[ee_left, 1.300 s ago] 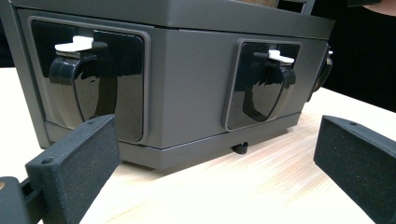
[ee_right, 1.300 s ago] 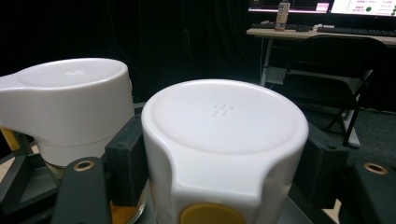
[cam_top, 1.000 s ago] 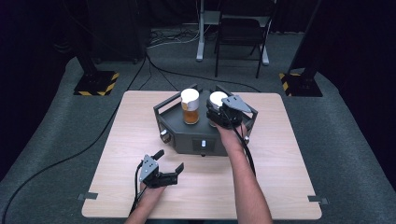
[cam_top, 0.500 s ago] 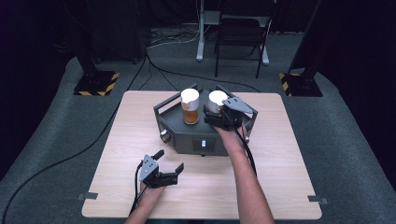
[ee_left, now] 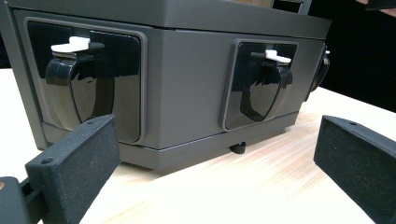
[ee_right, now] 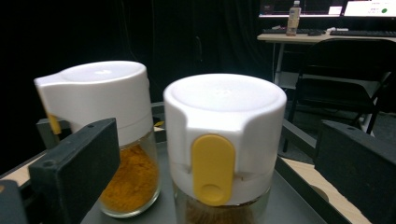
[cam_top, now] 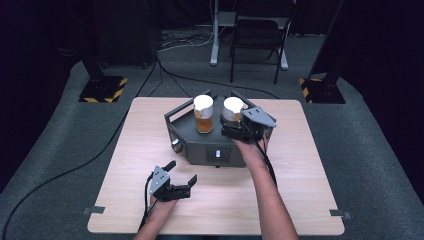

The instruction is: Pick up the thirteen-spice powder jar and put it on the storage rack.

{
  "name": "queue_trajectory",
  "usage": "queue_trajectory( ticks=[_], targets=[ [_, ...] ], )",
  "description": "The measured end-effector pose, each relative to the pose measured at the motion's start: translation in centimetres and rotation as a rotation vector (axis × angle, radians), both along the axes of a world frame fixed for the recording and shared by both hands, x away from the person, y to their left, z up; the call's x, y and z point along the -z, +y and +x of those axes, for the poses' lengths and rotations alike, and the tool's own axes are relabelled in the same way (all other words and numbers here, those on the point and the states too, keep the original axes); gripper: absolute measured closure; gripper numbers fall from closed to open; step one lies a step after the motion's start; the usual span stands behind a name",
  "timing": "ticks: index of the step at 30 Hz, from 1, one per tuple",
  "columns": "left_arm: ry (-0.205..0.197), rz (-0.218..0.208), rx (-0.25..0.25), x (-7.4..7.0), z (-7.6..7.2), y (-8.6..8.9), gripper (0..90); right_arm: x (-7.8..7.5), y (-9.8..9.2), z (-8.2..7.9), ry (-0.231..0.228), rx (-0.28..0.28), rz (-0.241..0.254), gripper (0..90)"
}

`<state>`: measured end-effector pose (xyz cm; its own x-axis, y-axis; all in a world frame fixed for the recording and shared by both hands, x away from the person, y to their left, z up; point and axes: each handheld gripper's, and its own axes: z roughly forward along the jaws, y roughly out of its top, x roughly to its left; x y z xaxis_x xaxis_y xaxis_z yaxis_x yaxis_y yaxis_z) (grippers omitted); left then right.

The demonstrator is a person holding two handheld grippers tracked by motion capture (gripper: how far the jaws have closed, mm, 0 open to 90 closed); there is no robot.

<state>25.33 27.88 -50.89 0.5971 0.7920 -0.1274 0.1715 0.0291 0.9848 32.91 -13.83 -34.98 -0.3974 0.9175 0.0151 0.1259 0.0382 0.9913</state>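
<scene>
Two glass spice jars with white lids stand on top of a dark grey box [cam_top: 200,147] in the middle of the table. The left jar [cam_top: 203,114] [ee_right: 121,154] holds orange powder. The right jar [cam_top: 233,107] [ee_right: 224,140] has a yellow button on its lid. My right gripper [cam_top: 229,129] [ee_right: 217,154] is level at this jar. Its jaws have just been opening, and they stand wide on either side of the jar without touching it. My left gripper [cam_top: 182,171] [ee_left: 215,154] rests open near the table's front, pointing at the box's front face with nothing between its jaws.
The box's front face has two glossy black dispensers [ee_left: 261,91] with white tabs, and a knob [cam_top: 175,145] sits at its left corner. A black chair [cam_top: 257,37] and stands with cables are on the floor beyond the wooden table [cam_top: 310,185].
The right gripper stays at the right jar and has barely shifted. The left gripper has not moved.
</scene>
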Motion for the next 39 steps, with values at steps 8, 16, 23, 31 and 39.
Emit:
queue_trajectory(
  ticks=[8, 16, 23, 31, 39],
  targets=[
    [0.000, 0.002, -0.002, 0.0, 0.0, -0.1, 0.2, -0.2, -0.5, -1.6, -0.031, -0.035, 0.002, 0.0],
    [0.001, 0.004, -0.003, 0.0, 0.0, -0.1, 0.2, -0.3, -1.2, -2.9, -0.047, -0.064, -0.006, 0.0],
    [0.001, 0.007, -0.004, -0.1, -0.1, -0.1, 0.2, 0.2, -2.3, -4.4, -0.058, -0.079, -0.003, 0.0],
    [0.003, 0.008, -0.006, -0.1, -0.1, -0.1, 0.2, 1.0, -3.4, -6.1, -0.063, -0.078, 0.010, 0.0],
    [0.001, 0.013, -0.004, -0.1, -0.1, -0.2, 0.2, 1.9, -4.4, -7.5, -0.084, -0.086, 0.036, 0.0]
  ],
)
